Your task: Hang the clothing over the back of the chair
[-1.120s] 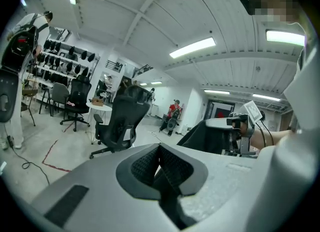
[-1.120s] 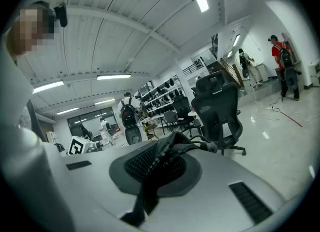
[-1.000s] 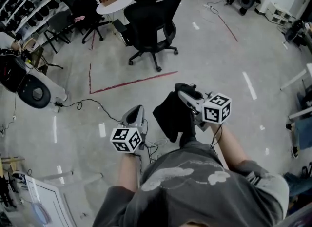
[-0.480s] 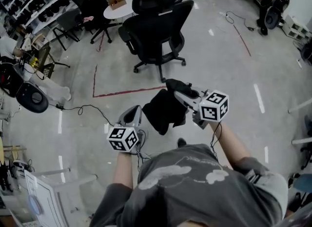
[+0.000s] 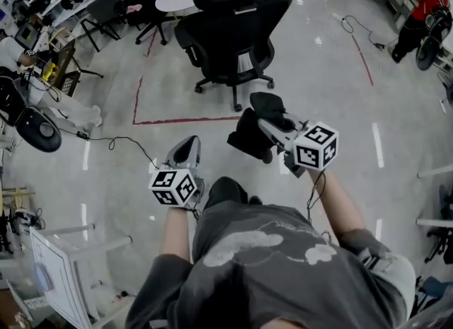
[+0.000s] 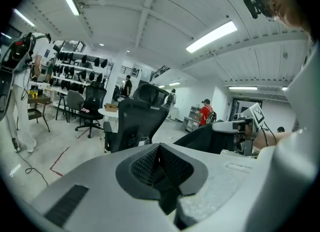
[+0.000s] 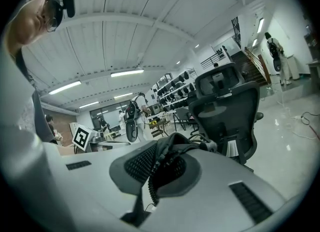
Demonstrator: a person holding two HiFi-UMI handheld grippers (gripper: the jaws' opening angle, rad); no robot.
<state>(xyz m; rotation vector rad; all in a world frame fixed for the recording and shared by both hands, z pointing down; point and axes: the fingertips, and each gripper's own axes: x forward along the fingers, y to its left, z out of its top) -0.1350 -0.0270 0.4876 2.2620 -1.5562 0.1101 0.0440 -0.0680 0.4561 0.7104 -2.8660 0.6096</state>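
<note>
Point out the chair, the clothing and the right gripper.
chair (image 5: 237, 37): head view, on its backrest.
clothing (image 5: 248, 136): head view, on the hanging fold.
right gripper (image 5: 262, 122): head view, at its tips, shut on the clothing.

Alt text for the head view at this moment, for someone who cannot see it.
Seen from above, the right gripper is shut on a bunched black garment, with a black office chair ahead on the grey floor. The left gripper is shut and empty beside it.
</note>
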